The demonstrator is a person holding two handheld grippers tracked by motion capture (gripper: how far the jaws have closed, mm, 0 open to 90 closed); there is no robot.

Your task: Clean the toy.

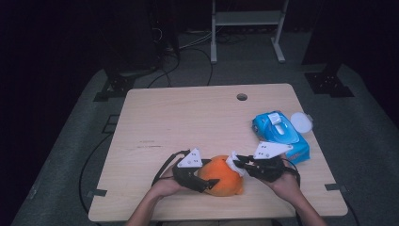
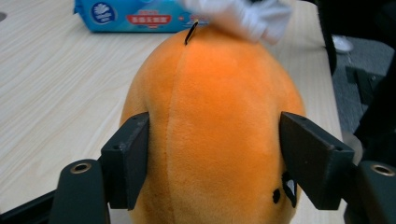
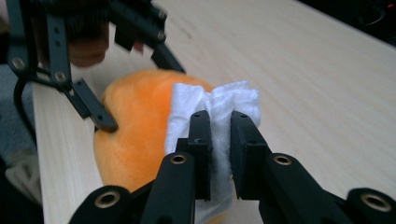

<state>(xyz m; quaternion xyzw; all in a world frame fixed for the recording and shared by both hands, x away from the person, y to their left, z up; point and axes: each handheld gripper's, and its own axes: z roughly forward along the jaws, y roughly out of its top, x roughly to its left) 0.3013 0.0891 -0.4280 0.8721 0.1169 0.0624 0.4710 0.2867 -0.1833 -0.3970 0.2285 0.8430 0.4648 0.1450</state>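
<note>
Left gripper (image 2: 212, 158) clamped the soft, light orange plush toy (image 2: 210, 130) at its sides; right gripper (image 3: 219, 154) pinched a limp white wipe (image 3: 212, 105).

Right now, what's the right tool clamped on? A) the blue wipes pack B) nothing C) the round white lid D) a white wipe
D: in the right gripper view the right tool pinches a folded white wipe between its jaws, pressed against the orange plush toy; the blue wipes pack lies apart on the table.
</note>
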